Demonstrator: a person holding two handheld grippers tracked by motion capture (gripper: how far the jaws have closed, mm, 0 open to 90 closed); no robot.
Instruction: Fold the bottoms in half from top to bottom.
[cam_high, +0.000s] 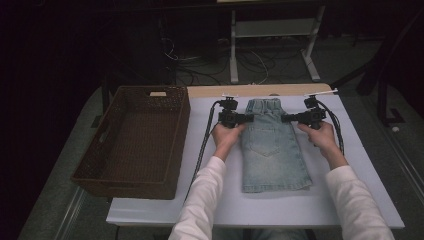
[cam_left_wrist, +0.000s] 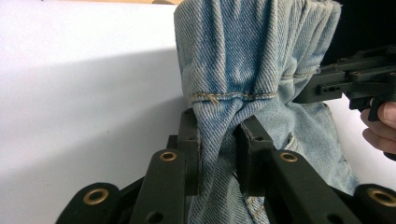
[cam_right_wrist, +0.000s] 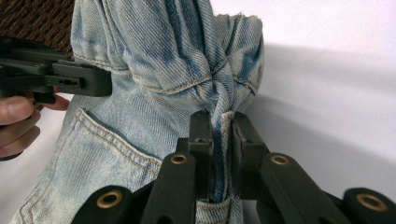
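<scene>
A folded pair of light blue jeans (cam_high: 272, 150) lies on the white table (cam_high: 360, 200), back pocket up, waistband at the far end. My left gripper (cam_high: 248, 118) pinches the left edge near the waistband; in the left gripper view its jaws are shut on bunched denim (cam_left_wrist: 219, 149). My right gripper (cam_high: 286, 119) pinches the right edge opposite, and in the right gripper view a fold of the jeans (cam_right_wrist: 219, 140) is squeezed between its jaws. Each gripper view also shows the other gripper clamped on the far side of the fabric.
A brown wicker basket (cam_high: 100, 150) stands on the table's left side, beside the jeans, with nothing in it. Cables trail from both grippers. Beyond the table's far edge are a dark floor, wires and a white stand (cam_high: 233, 50).
</scene>
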